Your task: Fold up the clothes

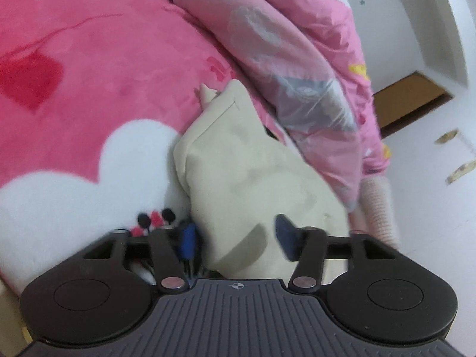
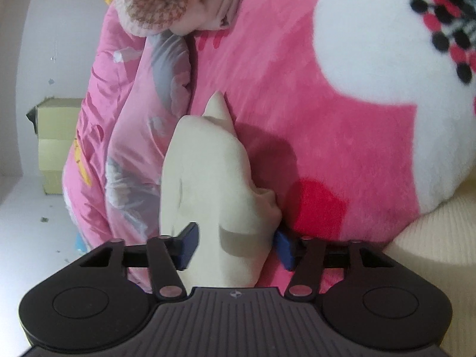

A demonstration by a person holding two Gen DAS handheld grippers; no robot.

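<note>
A bed covered by a plush pink blanket with big white and red shapes (image 1: 89,68) filled both views, with white walls behind and a rumpled pink printed quilt (image 1: 297,68) heaped along one side. In the left wrist view, the left gripper (image 1: 235,238) stood with its blue-padded fingers (image 1: 187,242) well apart, and a bunched cream-coloured soft fabric garment (image 1: 247,172) lay directly ahead between them, its near end reaching down between the fingers; the blur made it impossible to tell whether either pad actually pressed the cloth. The garment's long axis ran straight away from this gripper, tapering to a small point at the far end, with the quilt overlapping its right edge. In the right wrist view, the right gripper (image 2: 235,247) was likewise spread wide, its blue pads flanking the near end of the same garment (image 2: 208,178); they looked to be just beside or touching the fabric without pinching it. Here too the cloth stretched lengthwise away from the fingers, rising to a narrow tip, with a wrinkled fold bulging toward the right pad. Both grippers seemed about equally near, each at one end. The garment lay as a narrow, rolled-up bundle on the blanket, which would fit either a piece gathered for spreading or one already folded and being let go. A knitted pink sleeve (image 2: 154,3) showed at the top.
</note>
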